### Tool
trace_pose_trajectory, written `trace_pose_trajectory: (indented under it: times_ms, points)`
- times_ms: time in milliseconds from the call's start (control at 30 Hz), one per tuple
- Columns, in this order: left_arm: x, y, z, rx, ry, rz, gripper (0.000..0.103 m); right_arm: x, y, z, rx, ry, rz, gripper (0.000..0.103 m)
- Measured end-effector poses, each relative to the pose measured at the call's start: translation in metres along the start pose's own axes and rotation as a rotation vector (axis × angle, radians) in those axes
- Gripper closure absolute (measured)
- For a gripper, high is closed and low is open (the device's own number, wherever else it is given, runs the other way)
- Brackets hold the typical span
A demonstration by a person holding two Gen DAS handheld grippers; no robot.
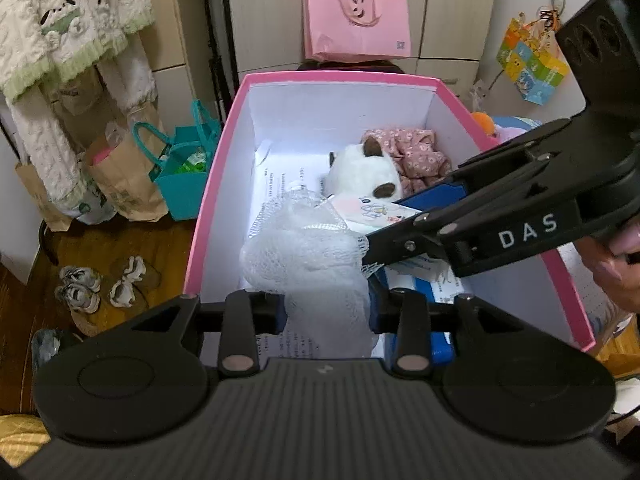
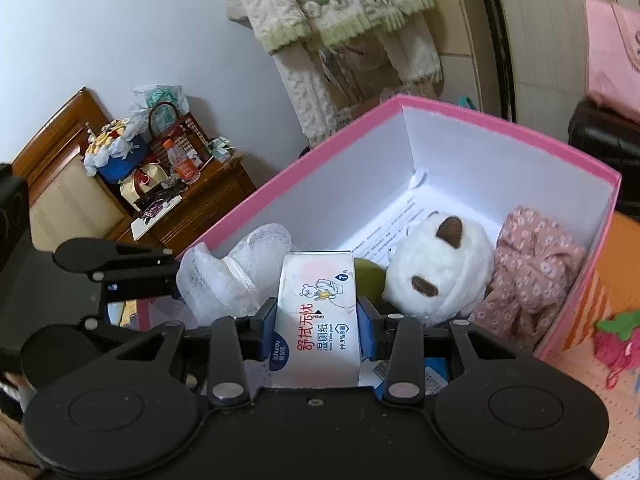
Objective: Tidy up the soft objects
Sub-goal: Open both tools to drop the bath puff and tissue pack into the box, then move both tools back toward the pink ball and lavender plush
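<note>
A pink box with white walls [image 1: 224, 184] [image 2: 460, 152] holds a white plush toy with brown ears [image 1: 362, 176] [image 2: 440, 276] and a pink floral cloth [image 1: 412, 152] [image 2: 532, 276] at its far end. My left gripper [image 1: 326, 312] is shut on a white mesh bath puff [image 1: 304, 256] and holds it over the box's near end; the puff also shows in the right wrist view [image 2: 232, 276]. My right gripper [image 2: 316, 324] is shut on a wet wipes pack [image 2: 316, 320] over the box; the pack shows in the left wrist view [image 1: 376, 210].
A pink paper bag [image 1: 356, 20] stands behind the box. A teal bag [image 1: 184, 176], brown paper bags [image 1: 120, 184] and slippers [image 1: 100, 284] are on the floor at the left. A cluttered wooden cabinet [image 2: 192, 208] stands by the wall. A strawberry plush [image 2: 616, 340] lies right of the box.
</note>
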State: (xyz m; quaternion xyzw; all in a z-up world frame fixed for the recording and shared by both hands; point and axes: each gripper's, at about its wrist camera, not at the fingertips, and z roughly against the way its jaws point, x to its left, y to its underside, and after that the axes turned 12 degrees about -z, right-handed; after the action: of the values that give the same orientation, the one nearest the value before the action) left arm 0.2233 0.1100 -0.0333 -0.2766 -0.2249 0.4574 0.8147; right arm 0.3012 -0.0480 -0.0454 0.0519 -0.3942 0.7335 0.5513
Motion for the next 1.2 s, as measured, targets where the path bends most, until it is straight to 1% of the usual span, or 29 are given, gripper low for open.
trace_pose_trajectory:
  times_ms: [100,133,167,200,300,367,533,733,933,1100,1200]
  points:
    - [-0.002,-0.001,0.002,0.004,0.003,0.001,0.063,-0.002,0.0,-0.004,0.009,0.009,-0.031,0.054]
    - [-0.003,-0.002,0.004,0.002,0.001,0.0,0.058,-0.002,0.0,-0.004,0.013,0.003,-0.036,0.054]
    - [-0.004,-0.002,0.007,-0.002,-0.007,-0.001,0.051,-0.003,-0.001,-0.004,0.016,-0.001,-0.037,0.054]
    - [-0.006,-0.003,0.011,-0.011,-0.021,-0.003,0.049,-0.004,-0.001,-0.003,0.018,-0.002,-0.037,0.052]
    - [-0.007,-0.003,0.024,-0.034,-0.051,-0.013,0.046,-0.005,0.0,0.007,-0.003,0.006,-0.023,0.052]
    - [-0.006,-0.004,0.031,-0.041,-0.057,-0.014,0.044,-0.003,0.002,0.016,-0.011,0.006,-0.002,0.052]
    - [-0.004,-0.004,0.045,-0.043,-0.048,0.008,0.043,0.01,0.012,0.038,-0.034,0.043,0.088,0.052]
    - [-0.011,-0.004,0.073,-0.059,-0.028,0.014,0.041,0.023,0.025,0.066,-0.061,0.083,0.155,0.052]
    - [-0.029,-0.002,0.103,-0.081,0.0,-0.012,0.038,0.036,0.041,0.096,-0.093,0.117,0.215,0.052]
    - [-0.049,-0.001,0.121,-0.1,0.003,-0.054,0.037,0.045,0.054,0.12,-0.121,0.14,0.251,0.052]
    - [-0.06,-0.001,0.128,-0.107,0.018,-0.074,0.036,0.05,0.064,0.132,-0.136,0.157,0.272,0.051]
